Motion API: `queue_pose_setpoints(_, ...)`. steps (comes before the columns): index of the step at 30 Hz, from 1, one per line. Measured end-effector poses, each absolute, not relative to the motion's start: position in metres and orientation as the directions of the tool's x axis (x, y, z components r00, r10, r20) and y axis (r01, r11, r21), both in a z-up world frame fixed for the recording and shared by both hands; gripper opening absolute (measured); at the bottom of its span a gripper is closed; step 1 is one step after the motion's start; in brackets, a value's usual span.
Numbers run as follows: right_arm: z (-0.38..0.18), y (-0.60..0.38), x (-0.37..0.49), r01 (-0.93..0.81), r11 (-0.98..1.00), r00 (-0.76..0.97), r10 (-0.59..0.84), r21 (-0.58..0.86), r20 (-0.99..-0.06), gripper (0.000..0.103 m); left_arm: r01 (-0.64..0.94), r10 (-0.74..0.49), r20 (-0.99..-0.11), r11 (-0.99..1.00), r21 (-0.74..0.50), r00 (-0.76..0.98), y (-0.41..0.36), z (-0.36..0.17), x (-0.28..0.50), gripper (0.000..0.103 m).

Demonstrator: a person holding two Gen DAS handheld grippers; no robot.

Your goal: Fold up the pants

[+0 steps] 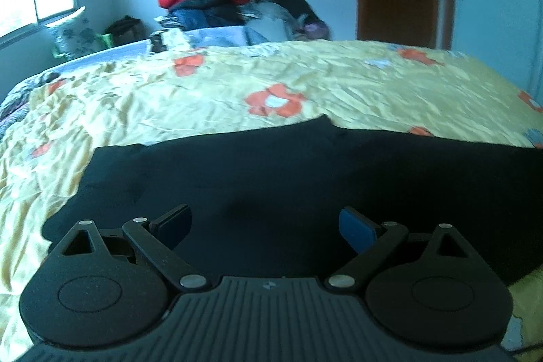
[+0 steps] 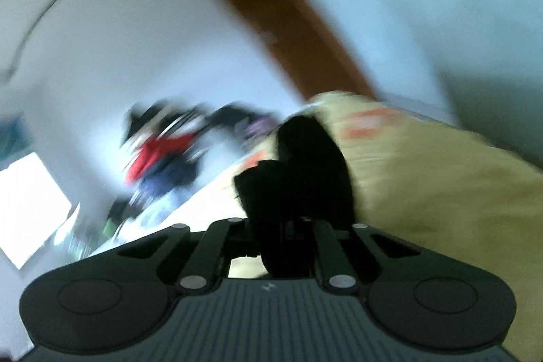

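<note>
pants (image 1: pixel 271 178) are spread broadside directly ahead of the open, empty left gripper (image 1: pixel 268 226), while one bunched edge is clamped in the nearer right gripper (image 2: pixel 288 226).

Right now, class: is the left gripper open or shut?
Open. The left gripper has its two pads wide apart above the black pants, gripping nothing.

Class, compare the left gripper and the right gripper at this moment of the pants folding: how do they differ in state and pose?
The left gripper is open, its jaws wide apart and holding nothing; the right gripper is shut on a bunch of the black pants. The left gripper sits level above the pants spread on the floral bedsheet; the right gripper's view is tilted and blurred. Both are the same black two-finger design.
</note>
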State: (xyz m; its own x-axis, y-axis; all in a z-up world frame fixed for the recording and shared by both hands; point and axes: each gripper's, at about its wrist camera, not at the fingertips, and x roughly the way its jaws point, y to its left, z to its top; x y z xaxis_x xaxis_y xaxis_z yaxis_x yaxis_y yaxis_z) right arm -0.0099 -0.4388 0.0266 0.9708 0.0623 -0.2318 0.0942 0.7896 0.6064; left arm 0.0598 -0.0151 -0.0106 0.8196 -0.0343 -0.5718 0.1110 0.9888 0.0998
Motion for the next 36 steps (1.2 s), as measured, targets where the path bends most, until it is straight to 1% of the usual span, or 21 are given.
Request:
queue_pose_setpoints(3,0.038,-0.375,0.027,-0.066,0.836,0.945,0.228,0.544,-0.234,0.009,0.088,-0.019,-0.577,0.992,0.092,0.817,-0.004,-0.01,0.06,0.096)
queue_pose_setpoints(9,0.003,-0.255,0.084,-0.271,0.832,0.798,0.476,0.483,-0.371,0.009,0.051,0.01,-0.585,0.995,0.089,0.811,0.014,-0.01,0.06,0.096)
queue_pose_setpoints(13,-0.007,-0.201,0.093,-0.344,0.868,0.75,0.484,0.359,-0.45,0.01,0.033,0.01,-0.6,0.998,0.061,0.8,0.019,-0.014,0.063,0.096)
queue_pose_setpoints(14,-0.008,-0.19,0.091,-0.365,0.878,0.735,0.476,0.31,-0.482,0.012,0.035,0.005,-0.605,0.998,0.055,0.796,0.019,-0.015,0.064,0.096)
queue_pose_setpoints(15,-0.011,-0.181,0.094,-0.372,0.887,0.718,0.462,0.274,-0.521,0.022,0.039,0.002,-0.61,0.998,0.053,0.792,0.019,-0.015,0.065,0.096)
queue_pose_setpoints(16,-0.014,-0.173,0.086,-0.383,0.888,0.706,0.458,0.253,-0.54,0.025,0.041,0.0,-0.613,0.998,0.052,0.79,0.018,-0.015,0.064,0.096)
queue_pose_setpoints(17,-0.012,-0.172,0.082,-0.396,0.887,0.709,0.46,0.238,-0.534,0.034,0.042,0.0,-0.612,0.998,0.054,0.791,0.018,-0.015,0.064,0.096)
queue_pose_setpoints(18,-0.008,-0.173,0.079,-0.417,0.875,0.693,0.48,0.245,-0.538,0.04,0.042,0.002,-0.608,0.997,0.059,0.794,0.018,-0.014,0.064,0.096)
queue_pose_setpoints(19,-0.002,-0.18,0.074,-0.443,0.853,0.677,0.521,0.277,-0.52,0.04,0.041,0.005,-0.605,0.997,0.063,0.796,0.018,-0.012,0.064,0.096)
queue_pose_setpoints(21,0.015,-0.209,0.058,-0.48,0.805,0.694,0.592,0.35,-0.409,0.04,0.039,0.002,-0.599,0.998,0.056,0.801,0.017,-0.007,0.066,0.096)
queue_pose_setpoints(22,0.023,-0.221,0.056,-0.468,0.813,0.72,0.578,0.347,-0.384,0.04,0.04,-0.01,-0.601,0.998,0.037,0.8,0.016,-0.004,0.069,0.097)
queue_pose_setpoints(23,0.031,-0.236,0.054,-0.427,0.849,0.757,0.524,0.312,-0.39,0.04,0.047,-0.03,-0.607,0.999,0.011,0.794,0.013,-0.001,0.074,0.097)
queue_pose_setpoints(24,0.034,-0.248,0.057,-0.371,0.895,0.792,0.445,0.249,-0.418,0.045,0.061,-0.061,-0.618,0.998,-0.021,0.783,0.008,0.002,0.081,0.097)
queue_pose_setpoints(25,0.032,-0.258,0.063,-0.307,0.935,0.811,0.355,0.179,-0.465,0.05,0.086,-0.104,-0.631,0.995,-0.058,0.768,0.001,0.004,0.086,0.097)
queue_pose_setpoints(26,0.026,-0.268,0.074,-0.242,0.963,0.803,0.269,0.122,-0.531,0.06,0.117,-0.145,-0.64,0.989,-0.086,0.754,-0.006,0.006,0.092,0.097)
queue_pose_setpoints(28,0.006,-0.283,0.093,-0.194,0.979,0.76,0.19,0.063,-0.622,0.059,0.193,-0.219,-0.663,0.975,-0.114,0.715,-0.03,0.006,0.103,0.097)
queue_pose_setpoints(29,-0.004,-0.288,0.098,-0.184,0.982,0.745,0.172,0.05,-0.644,0.059,0.219,-0.23,-0.671,0.97,-0.102,0.705,-0.042,0.004,0.107,0.097)
queue_pose_setpoints(32,-0.005,-0.291,0.09,-0.152,0.986,0.771,0.161,0.068,-0.617,0.061,0.268,-0.211,-0.674,0.963,-0.02,0.708,-0.076,-0.003,0.109,0.096)
queue_pose_setpoints(34,0.0,-0.293,0.073,-0.143,0.986,0.79,0.168,0.089,-0.589,0.072,0.296,-0.226,-0.657,0.955,-0.004,0.719,-0.09,-0.005,0.11,0.097)
queue_pose_setpoints(35,0.001,-0.292,0.069,-0.168,0.98,0.789,0.201,0.111,-0.58,0.083,0.306,-0.231,-0.655,0.952,0.001,0.72,-0.097,-0.007,0.112,0.097)
queue_pose_setpoints(36,0.003,-0.294,0.062,-0.187,0.975,0.783,0.222,0.121,-0.581,0.089,0.313,-0.229,-0.66,0.95,0.01,0.716,-0.104,-0.009,0.115,0.097)
